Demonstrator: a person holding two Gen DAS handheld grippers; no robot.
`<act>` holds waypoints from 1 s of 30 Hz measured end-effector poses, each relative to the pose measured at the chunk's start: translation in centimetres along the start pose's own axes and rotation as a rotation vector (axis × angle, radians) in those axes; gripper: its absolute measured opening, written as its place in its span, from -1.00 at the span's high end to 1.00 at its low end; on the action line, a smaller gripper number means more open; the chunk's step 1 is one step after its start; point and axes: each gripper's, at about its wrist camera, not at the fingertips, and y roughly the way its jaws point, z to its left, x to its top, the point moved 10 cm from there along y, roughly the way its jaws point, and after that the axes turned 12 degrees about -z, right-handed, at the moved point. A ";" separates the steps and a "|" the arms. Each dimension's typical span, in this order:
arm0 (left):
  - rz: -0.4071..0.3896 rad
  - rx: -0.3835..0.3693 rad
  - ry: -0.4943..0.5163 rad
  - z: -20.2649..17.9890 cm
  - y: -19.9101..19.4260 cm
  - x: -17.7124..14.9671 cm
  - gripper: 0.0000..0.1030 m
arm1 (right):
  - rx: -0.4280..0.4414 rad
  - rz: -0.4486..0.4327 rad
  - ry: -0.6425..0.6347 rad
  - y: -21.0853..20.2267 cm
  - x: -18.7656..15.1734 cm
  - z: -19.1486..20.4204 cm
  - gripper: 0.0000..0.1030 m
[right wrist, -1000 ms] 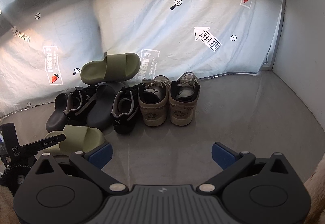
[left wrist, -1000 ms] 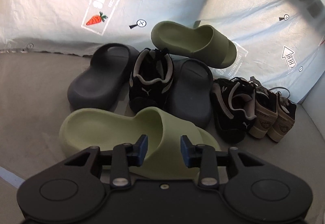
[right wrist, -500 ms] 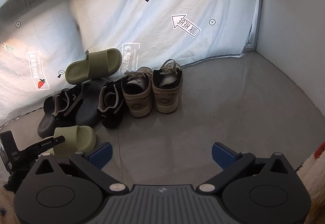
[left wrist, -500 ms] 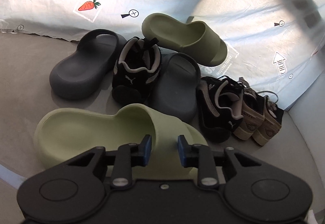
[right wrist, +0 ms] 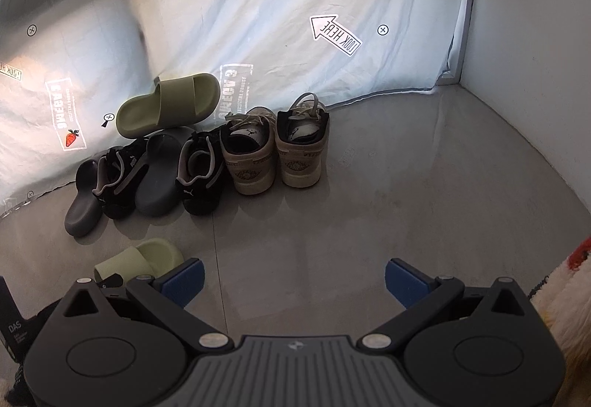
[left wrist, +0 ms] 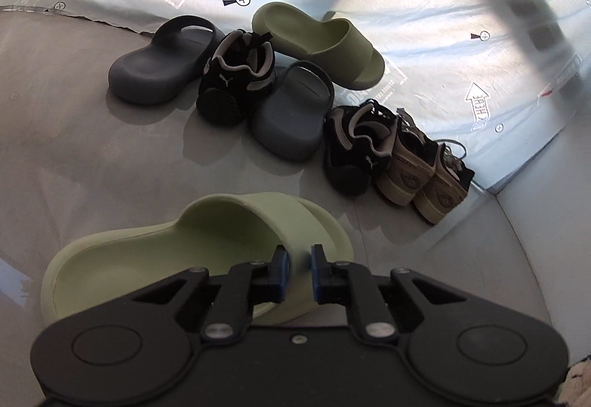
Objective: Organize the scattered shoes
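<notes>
**Left tongs clamped on the pale green slide**

I had the left gripper (left wrist: pixel 297 268) closed tight on the strap of the pale green slide (left wrist: pixel 207 240); its jaws had just been closing, and the blue pads pinched the strap's edge between them. That slide sat on the grey floor (left wrist: pixel 55 133) nearest me, apart from the other shoes. From the right wrist view I saw the same slide (right wrist: pixel 147 257) low at the left, just beyond my left tool.

My right gripper (right wrist: pixel 293 283) stood wide open with nothing between its pads, held over bare floor.

The rest of the shoes lay in a loose row along the floor's far edge, against the printed plastic sheet (left wrist: pixel 443 48). From the left end: a dark grey slide (left wrist: pixel 159 71), a black sneaker (left wrist: pixel 236 82) touching it, a second grey slide (left wrist: pixel 291 115), and another black sneaker (left wrist: pixel 354 152). The olive green slide (left wrist: pixel 321 41) was propped on top, resting on the second grey slide and leaning back against the sheet. At the right end, toward the corner where the sheet met the white wall (right wrist: pixel 528 56), the pair of beige sneakers (right wrist: pixel 273 152) stood side by side, upright, heels toward me, touching each other and the neighbouring black sneaker.

A shaggy rug (right wrist: pixel 569 296) showed at the right edge of the right wrist view.
</notes>
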 end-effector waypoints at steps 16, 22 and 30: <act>0.070 -0.025 -0.026 -3.3 -5.6 -6.0 0.75 | 0.031 0.014 -0.053 -0.7 -0.9 1.7 -1.00; -0.040 0.118 -0.195 -2.1 -4.2 -4.6 0.77 | 0.035 0.026 -0.077 -0.9 -1.5 2.0 -1.00; -0.032 0.116 -0.191 -1.5 -3.6 -3.7 0.77 | 0.045 0.033 -0.086 -0.7 -1.7 2.1 -1.00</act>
